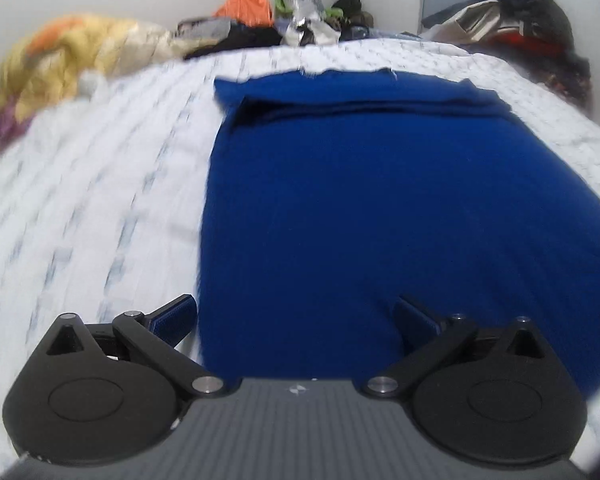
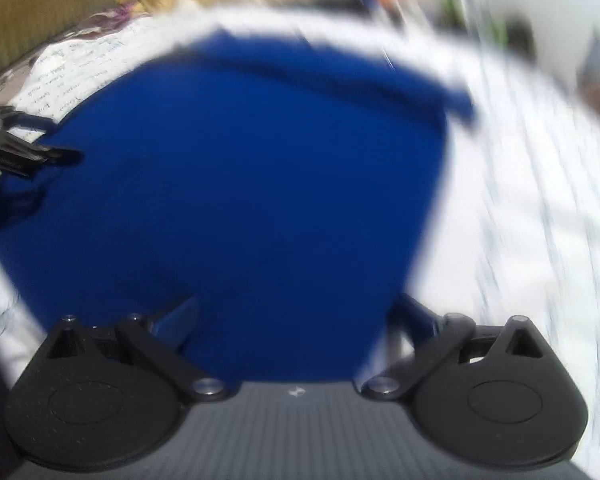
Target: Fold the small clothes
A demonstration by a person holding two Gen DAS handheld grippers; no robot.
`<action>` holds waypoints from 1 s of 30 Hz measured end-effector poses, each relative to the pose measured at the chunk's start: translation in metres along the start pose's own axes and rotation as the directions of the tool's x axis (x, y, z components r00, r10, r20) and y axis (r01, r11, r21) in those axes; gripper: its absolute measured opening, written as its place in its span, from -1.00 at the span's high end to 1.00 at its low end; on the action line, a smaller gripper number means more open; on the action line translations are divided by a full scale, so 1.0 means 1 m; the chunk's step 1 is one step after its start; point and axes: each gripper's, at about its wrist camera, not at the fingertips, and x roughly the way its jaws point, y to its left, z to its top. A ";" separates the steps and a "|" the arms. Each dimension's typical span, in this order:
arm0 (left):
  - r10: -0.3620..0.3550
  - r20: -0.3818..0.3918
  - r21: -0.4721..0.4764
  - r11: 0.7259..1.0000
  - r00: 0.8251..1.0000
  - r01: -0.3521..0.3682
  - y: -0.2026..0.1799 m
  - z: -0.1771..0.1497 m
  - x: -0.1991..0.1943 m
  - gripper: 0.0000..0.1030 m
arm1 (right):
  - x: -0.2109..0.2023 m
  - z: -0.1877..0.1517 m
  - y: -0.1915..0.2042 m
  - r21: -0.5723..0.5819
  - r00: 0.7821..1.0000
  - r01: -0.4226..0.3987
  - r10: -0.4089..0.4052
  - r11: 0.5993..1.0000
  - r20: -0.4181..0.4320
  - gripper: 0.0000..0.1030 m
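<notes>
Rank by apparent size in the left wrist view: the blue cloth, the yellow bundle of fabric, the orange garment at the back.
1. Blue cloth, by far the largest, though nearest.
2. Yellow fabric bundle.
3. Orange garment, smallest, but farthest, so true size is unsure.

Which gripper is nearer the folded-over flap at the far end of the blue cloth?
About equal; I can't call it. The left gripper and the right gripper both sit open at the blue cloth's near edge, with the flap across the cloth from each.
</notes>
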 end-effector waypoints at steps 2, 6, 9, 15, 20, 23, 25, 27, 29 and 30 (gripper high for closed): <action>-0.001 -0.015 -0.042 0.999 1.000 0.000 0.011 -0.008 -0.012 -1.00 | -0.019 -0.011 -0.017 0.065 0.999 0.033 -0.030 0.997 -0.044 -1.00; -0.112 -0.037 -0.258 0.961 0.993 0.099 0.038 -0.008 -0.023 -1.00 | -0.042 -0.012 -0.037 0.296 0.999 0.012 -0.022 0.955 0.030 -1.00; -0.219 -0.048 -0.377 0.908 0.975 0.185 0.054 -0.004 -0.024 -0.98 | -0.026 -0.012 -0.039 0.411 0.986 -0.167 0.151 0.896 0.070 -1.00; -0.579 0.009 -0.656 0.612 0.815 0.442 0.087 -0.023 -0.015 -0.96 | -0.007 -0.021 -0.040 0.517 0.947 -0.315 0.296 0.796 0.122 -1.00; -0.590 -0.005 -0.685 0.590 0.808 0.427 0.096 -0.028 -0.014 -0.59 | -0.007 -0.027 -0.044 0.569 0.916 -0.387 0.371 0.726 0.150 -0.77; -0.584 -0.039 -0.646 0.633 0.811 0.425 0.094 -0.024 -0.014 -0.55 | -0.008 -0.031 -0.043 0.582 0.917 -0.368 0.388 0.725 0.097 0.42; -0.586 -0.048 -0.633 0.645 0.809 0.429 0.092 -0.020 -0.010 -0.54 | -0.005 -0.028 -0.050 0.591 0.911 -0.381 0.396 0.711 0.112 0.42; -0.565 -0.073 -0.608 0.679 0.822 0.413 0.087 -0.016 -0.010 -0.24 | -0.007 -0.031 -0.050 0.593 0.915 -0.375 0.389 0.713 0.111 0.45; -0.505 -0.132 -0.569 0.743 0.853 0.352 0.083 -0.017 -0.012 0.87 | -0.013 -0.025 -0.044 0.581 0.926 -0.348 0.366 0.736 0.091 0.57; -0.479 -0.163 -0.555 0.767 0.862 0.322 0.081 -0.017 -0.011 0.87 | -0.013 -0.024 -0.044 0.576 0.937 -0.318 0.343 0.753 0.068 0.84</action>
